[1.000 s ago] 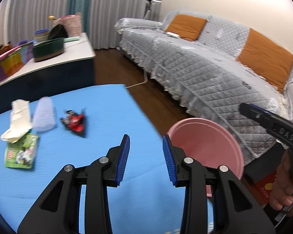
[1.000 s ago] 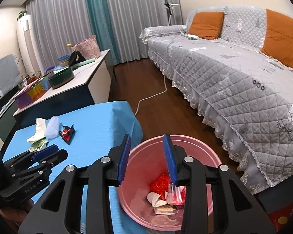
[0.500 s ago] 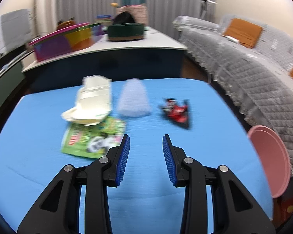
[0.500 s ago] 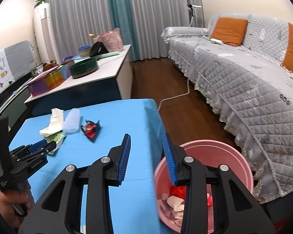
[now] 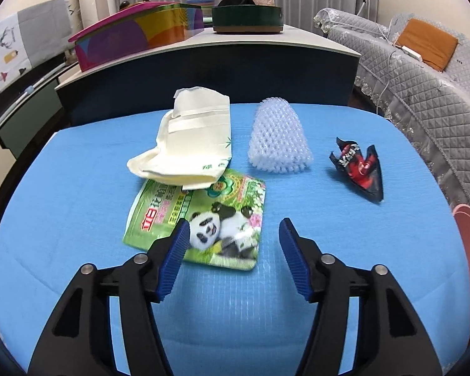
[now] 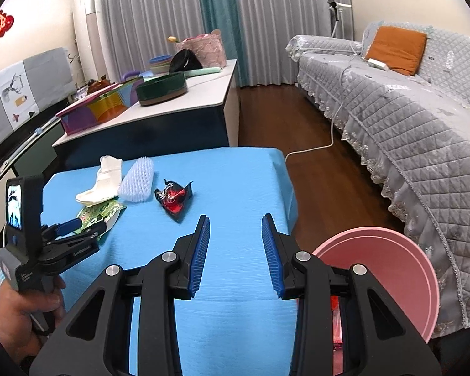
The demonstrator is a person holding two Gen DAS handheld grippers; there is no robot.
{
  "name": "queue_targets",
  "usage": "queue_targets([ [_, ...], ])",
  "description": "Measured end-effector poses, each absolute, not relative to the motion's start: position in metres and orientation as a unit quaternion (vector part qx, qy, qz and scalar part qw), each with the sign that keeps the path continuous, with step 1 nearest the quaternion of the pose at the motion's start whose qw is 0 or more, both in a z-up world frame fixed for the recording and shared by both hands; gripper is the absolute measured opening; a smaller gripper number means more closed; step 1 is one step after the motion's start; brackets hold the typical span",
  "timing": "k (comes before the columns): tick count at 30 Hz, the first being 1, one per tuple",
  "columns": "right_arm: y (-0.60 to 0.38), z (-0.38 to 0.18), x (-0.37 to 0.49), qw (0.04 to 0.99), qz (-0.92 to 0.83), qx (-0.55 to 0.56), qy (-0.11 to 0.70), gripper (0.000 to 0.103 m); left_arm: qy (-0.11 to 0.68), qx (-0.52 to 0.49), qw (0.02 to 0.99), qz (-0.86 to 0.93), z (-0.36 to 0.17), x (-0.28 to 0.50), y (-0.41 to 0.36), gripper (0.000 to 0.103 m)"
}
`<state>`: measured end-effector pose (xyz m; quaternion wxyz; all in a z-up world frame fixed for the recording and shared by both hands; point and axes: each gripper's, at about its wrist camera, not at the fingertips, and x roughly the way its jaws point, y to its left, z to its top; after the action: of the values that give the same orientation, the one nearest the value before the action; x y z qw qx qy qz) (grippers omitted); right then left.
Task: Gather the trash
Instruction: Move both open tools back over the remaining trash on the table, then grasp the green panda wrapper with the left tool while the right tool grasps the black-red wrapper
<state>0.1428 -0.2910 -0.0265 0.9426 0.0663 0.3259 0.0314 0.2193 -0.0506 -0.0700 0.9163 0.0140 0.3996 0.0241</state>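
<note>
On the blue table (image 5: pixel 344 250) lie a green panda packet (image 5: pixel 203 216), a cream paper bag (image 5: pixel 191 144) overlapping its far edge, a white foam net sleeve (image 5: pixel 279 138) and a red and black wrapper (image 5: pixel 360 169). My left gripper (image 5: pixel 233 235) is open and empty, its left finger over the near edge of the panda packet. My right gripper (image 6: pixel 235 241) is open and empty above the table's right side. The pink bin (image 6: pixel 388 275) stands beside the table at the right, with some trash showing inside. The left gripper (image 6: pixel 84 224) also shows in the right wrist view.
A white-topped counter (image 6: pixel 203 94) behind the table carries a colourful box (image 5: pixel 134 34), a dark green round tin (image 5: pixel 247 18) and a pink basket (image 6: pixel 203 48). A grey quilted sofa (image 6: pixel 407 109) with orange cushions runs along the right. A white cable (image 6: pixel 316 147) lies on the wood floor.
My left gripper swung left from the bin to the trash, came close over the panda packet and opened wider. My right gripper swung left from over the bin to above the table.
</note>
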Motion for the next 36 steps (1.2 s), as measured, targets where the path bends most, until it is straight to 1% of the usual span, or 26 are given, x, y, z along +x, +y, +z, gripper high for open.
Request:
queue_targets([
  [7,-0.276,-0.041,0.159,0.936,0.050,0.062,0.343,0.036,0.418,0.028,0.908,0.026,-0.081,0.232,-0.052,0.059],
  [19,-0.241,-0.055,0.194,0.927,0.083,0.058,0.361,0.036,0.428,0.036,0.902,0.032,-0.084,0.240,-0.049,0.059],
  [22,-0.232,-0.060,0.206,0.925,0.087,0.055,0.366,0.036,0.428,0.038,0.902,0.035,-0.084,0.240,-0.047,0.052],
  [24,-0.228,-0.063,0.214,0.924,0.087,0.054,0.368,0.037,0.428,0.035,0.903,0.034,-0.084,0.241,-0.045,0.044],
  [25,-0.226,-0.065,0.218,0.924,0.086,0.055,0.369,0.038,0.427,0.036,0.903,0.035,-0.084,0.241,-0.045,0.038],
  [27,-0.224,-0.067,0.227,0.923,0.086,0.058,0.371,0.040,0.426,0.033,0.903,0.034,-0.083,0.239,-0.043,0.033],
  [29,-0.221,-0.070,0.235,0.922,0.086,0.059,0.373,0.042,0.423,0.031,0.905,0.034,-0.081,0.238,-0.041,0.025],
  [32,-0.215,-0.074,0.247,0.920,0.090,0.059,0.377,0.048,0.418,0.030,0.908,0.034,-0.078,0.235,-0.039,0.021],
  [36,-0.205,-0.081,0.262,0.917,0.093,0.055,0.384,0.052,0.408,0.022,0.912,0.042,-0.070,0.231,-0.032,0.018],
])
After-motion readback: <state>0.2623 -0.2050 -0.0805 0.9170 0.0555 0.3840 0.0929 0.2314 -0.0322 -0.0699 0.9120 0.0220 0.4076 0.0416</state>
